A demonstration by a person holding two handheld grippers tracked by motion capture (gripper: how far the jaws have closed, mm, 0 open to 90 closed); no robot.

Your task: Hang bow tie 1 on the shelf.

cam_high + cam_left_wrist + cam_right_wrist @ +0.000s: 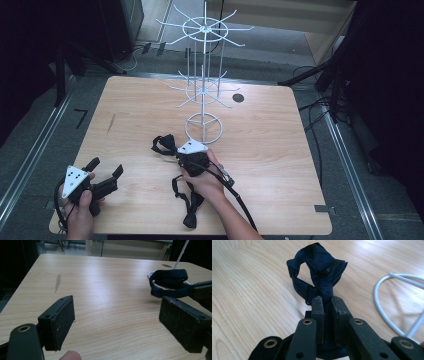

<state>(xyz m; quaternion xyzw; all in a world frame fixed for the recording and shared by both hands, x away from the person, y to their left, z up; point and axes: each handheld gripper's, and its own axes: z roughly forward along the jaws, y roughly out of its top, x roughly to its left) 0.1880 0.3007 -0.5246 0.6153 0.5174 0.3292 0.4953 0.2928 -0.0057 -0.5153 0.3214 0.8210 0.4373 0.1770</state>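
A navy bow tie (319,272) is pinched by its knot end between the jaws of my right gripper (327,302), which is shut on it. In the high view the right gripper (175,150) sits at the table's middle, pointing up-left, with the bow tie (164,143) just off the wood. My left gripper (106,167) rests open near the front left corner, holding nothing. Its pads (60,320) stand wide apart over bare wood. From there the bow tie (170,281) appears at the far right.
A white wire display rack (204,85) with spoked hook rings stands at the back centre; its round base ring (382,312) lies just right of my right gripper. A second dark strap item (189,202) lies on the wooden table (270,145) under the right wrist.
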